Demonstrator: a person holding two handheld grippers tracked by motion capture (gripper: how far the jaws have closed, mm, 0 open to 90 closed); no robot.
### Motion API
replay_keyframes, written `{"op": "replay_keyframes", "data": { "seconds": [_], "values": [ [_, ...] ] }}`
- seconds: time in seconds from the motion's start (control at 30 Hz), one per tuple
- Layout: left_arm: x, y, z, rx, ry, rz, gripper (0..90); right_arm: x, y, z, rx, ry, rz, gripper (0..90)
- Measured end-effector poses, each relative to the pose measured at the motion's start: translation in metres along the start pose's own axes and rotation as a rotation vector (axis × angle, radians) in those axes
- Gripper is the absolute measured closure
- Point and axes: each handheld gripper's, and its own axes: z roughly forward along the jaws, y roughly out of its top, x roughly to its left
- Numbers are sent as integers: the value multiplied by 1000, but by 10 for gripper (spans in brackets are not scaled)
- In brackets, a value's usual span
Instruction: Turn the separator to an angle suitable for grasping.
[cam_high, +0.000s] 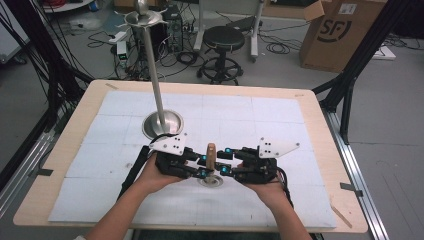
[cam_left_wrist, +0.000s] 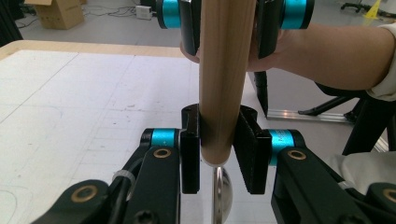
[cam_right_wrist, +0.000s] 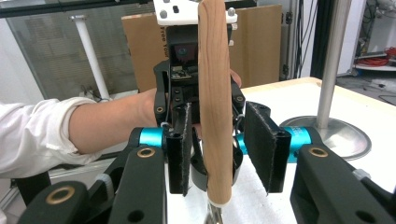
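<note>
A: Near middle of the pale wooden table (cam_high: 320, 107), on its white gridded mat (cam_high: 260, 120): an upright light-brown wooden handle (cam_high: 211, 156) rising from a small shiny metal piece (cam_high: 210, 180) that lies on the mat.

B: Confirmed from the left gripper view. The rounded lower end of the handle sits just above a polished metal curve, maybe a spoon bowl; cannot tell more.

A: Left gripper (cam_high: 200, 166)?

B: Comes in from the left side of the handle. In its own view both black pads (cam_left_wrist: 252, 144) bracket the handle's lower part, the left one touching the wood, the right one touching or nearly so. Reads as clamped on the handle.

A: Right gripper (cam_high: 225, 161)?

B: Faces it from the opposite side, higher up the handle. In the right gripper view its left pad (cam_right_wrist: 180, 144) lies against the wood; the right pad stands clearly apart, with a gap showing. Jaws spread, not clamping.

A: Beyond them?

B: A tall steel pole on a round metal base (cam_high: 162, 124), well behind the left gripper on the mat. On the floor past the table, a black round stool (cam_high: 223, 40) and a brown cardboard box (cam_high: 340, 32).
</note>
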Motion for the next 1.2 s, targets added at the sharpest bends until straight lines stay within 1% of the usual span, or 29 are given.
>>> {"op": "replay_keyframes", "data": {
  "seconds": [0.23, 0.37, 0.63, 0.73, 0.93, 1.0, 1.2],
  "values": [
    [0, 0, -1, 3, -1, 0, 729, 0, 0, -2, -4, -3, 4, 617],
    [1, 0, -4, -9, 5, -8, 729, -1, 1, -5, -10, -8, 4, 617],
    [3, 2, -18, -32, 28, -13, 729, -2, 2, -8, -18, -12, 3, 617],
    [4, 3, -24, -53, 41, -22, 729, -2, 2, -8, -17, -15, 3, 617],
    [6, 7, -38, -48, 71, -18, 729, -3, 2, -11, -20, -21, 6, 617],
    [7, 7, -43, -64, 77, -25, 729, -3, 2, -11, -21, -22, 6, 617],
    [9, 6, -51, -64, 102, -34, 729, -3, 2, -10, -18, -23, 5, 617]
  ]
}}
